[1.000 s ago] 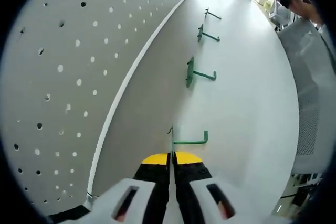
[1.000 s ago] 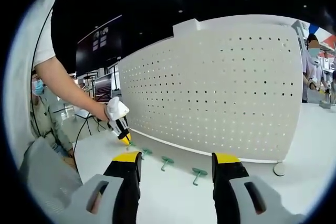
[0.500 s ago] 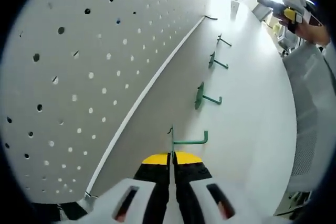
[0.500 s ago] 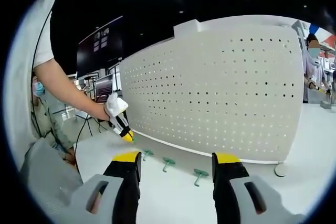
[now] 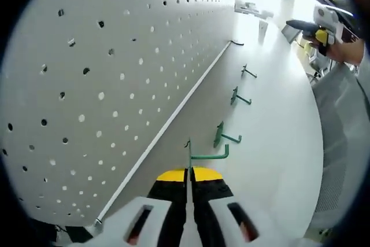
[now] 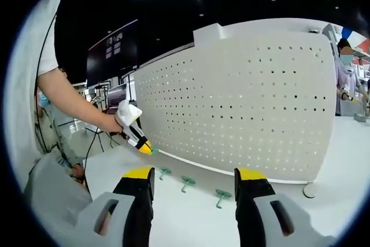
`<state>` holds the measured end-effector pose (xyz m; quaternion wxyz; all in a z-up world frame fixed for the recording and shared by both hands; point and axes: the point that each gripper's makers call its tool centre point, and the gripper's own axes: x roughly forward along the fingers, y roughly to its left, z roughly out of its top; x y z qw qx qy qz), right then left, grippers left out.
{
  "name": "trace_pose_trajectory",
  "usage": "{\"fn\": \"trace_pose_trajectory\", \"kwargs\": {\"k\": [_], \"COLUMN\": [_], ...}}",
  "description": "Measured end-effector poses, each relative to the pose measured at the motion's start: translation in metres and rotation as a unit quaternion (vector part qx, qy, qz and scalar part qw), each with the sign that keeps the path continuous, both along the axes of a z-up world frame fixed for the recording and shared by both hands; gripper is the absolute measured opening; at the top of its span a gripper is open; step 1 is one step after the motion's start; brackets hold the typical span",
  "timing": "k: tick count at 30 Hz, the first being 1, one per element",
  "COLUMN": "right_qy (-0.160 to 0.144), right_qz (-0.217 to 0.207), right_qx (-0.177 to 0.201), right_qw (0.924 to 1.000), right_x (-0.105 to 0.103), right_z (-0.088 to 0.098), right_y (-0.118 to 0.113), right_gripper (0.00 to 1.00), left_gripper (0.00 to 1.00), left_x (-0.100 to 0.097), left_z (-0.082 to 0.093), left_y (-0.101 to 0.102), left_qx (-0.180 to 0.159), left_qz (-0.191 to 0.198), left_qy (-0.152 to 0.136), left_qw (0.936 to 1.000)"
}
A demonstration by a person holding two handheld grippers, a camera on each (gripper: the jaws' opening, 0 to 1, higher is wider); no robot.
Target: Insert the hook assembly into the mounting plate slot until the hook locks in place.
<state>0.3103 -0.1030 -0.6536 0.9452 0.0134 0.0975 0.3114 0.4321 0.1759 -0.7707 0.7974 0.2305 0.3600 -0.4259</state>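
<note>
L gripper (image 5: 189,173) clamps green hook (image 5: 209,155), base hidden by jaws; R gripper (image 6: 195,179) jaws apart.

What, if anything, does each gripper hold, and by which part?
The left gripper pinches a green hook at its thin backplate end. The right gripper is open and holds nothing.

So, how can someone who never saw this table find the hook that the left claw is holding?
Start at the white pegboard standing on the white table. A row of green hooks lies along its foot. The held hook is the one pinched in the shut left claw, lifted off the table, unlike the others.
</note>
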Motion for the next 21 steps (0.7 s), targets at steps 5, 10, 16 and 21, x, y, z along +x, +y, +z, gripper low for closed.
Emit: {"fn": "trace_pose_trajectory", "kwargs": {"k": [5,10,16,21], "right_qy": [-0.004,-0.009,-0.016,-0.017], "right_qz": [0.0,0.004,0.004,0.001], "right_qx": [0.004,0.004,0.009,0.019], "right_qw": [1.0,0.9999,0.9998,0.9997], "right_x": [0.0,-0.001,-0.002,-0.003], "right_z": [0.006,0.011,0.018,0.022], "right_y": [0.001,0.003,0.004,0.003], "right_gripper": [0.54,0.54,0.54,0.54], "left_gripper": [0.01,0.01,0.01,0.01], "left_x": [0.002,0.0,-0.007,-0.009], "left_z": [0.018,0.029,0.047,0.06], "left_y": [-0.012,-0.023,-0.036,-0.044], "left_qx": [-0.035,-0.062,-0.09,-0.115], "left_qz": [0.004,0.0,-0.004,-0.002], "left_qy": [-0.021,-0.034,-0.054,-0.064], "left_qw": [0.9992,0.9975,0.9945,0.9913]}}
